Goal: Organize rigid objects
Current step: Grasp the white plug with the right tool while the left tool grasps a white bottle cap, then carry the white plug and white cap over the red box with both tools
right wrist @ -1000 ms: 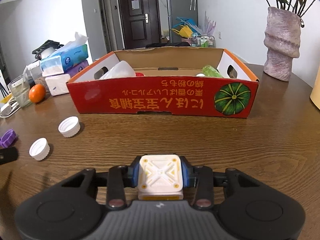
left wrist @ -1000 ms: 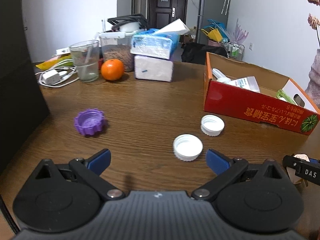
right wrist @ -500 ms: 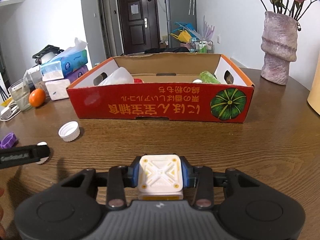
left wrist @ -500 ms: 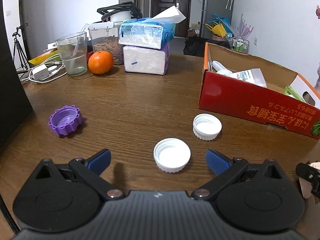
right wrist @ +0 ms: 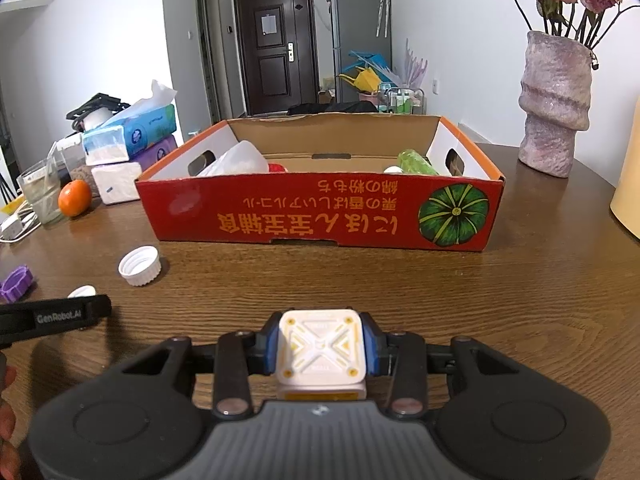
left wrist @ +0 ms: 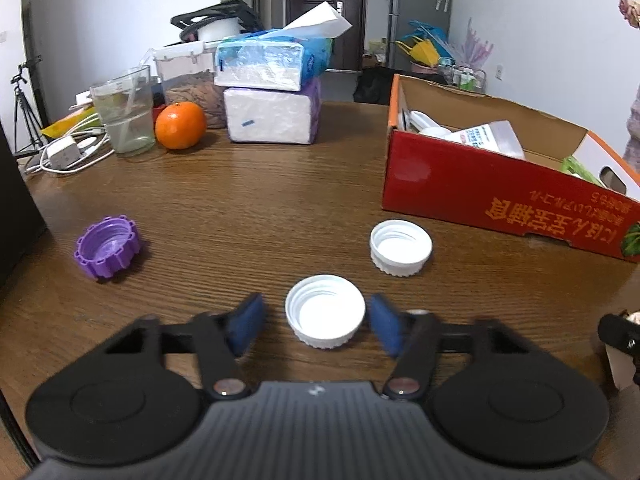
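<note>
Left tongs (left wrist: 316,322) slant down at the wooden table (left wrist: 280,200), jaws just closing in around a white cap (left wrist: 325,311) that lies open side up; the right pad looks about touching its rim, the left pad still shows a gap, both blurred. This view also shows a second white cap (left wrist: 401,247) near the red box (left wrist: 500,196), a purple cap (left wrist: 107,246) off to the left, and an orange (left wrist: 181,125) beside a glass (left wrist: 124,114). From the right wrist view, the right tongs (right wrist: 322,354) also tilt downward, clamped on a white square block (right wrist: 322,350) just above the table, facing the box's long side. Only here appear the vase (right wrist: 556,104) with flowers and the person's fingers (right wrist: 7,420) at the left edge.
</note>
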`<state>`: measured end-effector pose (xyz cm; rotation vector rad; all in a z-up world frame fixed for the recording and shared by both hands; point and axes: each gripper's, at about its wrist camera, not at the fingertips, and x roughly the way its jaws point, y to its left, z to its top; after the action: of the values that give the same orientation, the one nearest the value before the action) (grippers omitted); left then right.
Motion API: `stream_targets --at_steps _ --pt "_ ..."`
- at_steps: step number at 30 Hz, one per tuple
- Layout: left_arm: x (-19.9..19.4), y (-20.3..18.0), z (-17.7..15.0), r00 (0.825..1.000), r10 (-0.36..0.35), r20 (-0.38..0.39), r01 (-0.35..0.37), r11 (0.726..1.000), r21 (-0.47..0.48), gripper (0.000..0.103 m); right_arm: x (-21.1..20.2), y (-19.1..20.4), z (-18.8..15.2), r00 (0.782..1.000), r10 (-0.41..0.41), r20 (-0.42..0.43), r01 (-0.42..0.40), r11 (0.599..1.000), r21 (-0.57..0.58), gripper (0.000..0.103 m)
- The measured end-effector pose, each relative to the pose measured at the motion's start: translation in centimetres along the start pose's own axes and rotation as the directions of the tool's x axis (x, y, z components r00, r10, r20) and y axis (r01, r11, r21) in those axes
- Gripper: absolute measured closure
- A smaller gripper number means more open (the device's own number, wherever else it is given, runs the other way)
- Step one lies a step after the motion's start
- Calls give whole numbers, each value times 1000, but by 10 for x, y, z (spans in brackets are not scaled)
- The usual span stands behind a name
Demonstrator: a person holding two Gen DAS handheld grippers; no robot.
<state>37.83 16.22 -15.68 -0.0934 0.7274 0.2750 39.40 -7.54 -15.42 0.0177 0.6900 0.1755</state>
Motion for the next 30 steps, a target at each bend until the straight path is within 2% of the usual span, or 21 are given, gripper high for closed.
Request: stream_targets --at_steps 1,10,30 --pt "-1 -1 -1 1000 -3 4 3 1000 8 61 0 0 0 1000 0 0 0 1000 1 65" --pt "-16 -2 -2 997 -28 68 27 1000 15 61 -3 -1 1 1000 8 11 -8 1000 6 65" --pt "-40 -20 -8 991 -88 101 86 996 22 61 -21 -9 8 997 28 68 -31 999 31 65"
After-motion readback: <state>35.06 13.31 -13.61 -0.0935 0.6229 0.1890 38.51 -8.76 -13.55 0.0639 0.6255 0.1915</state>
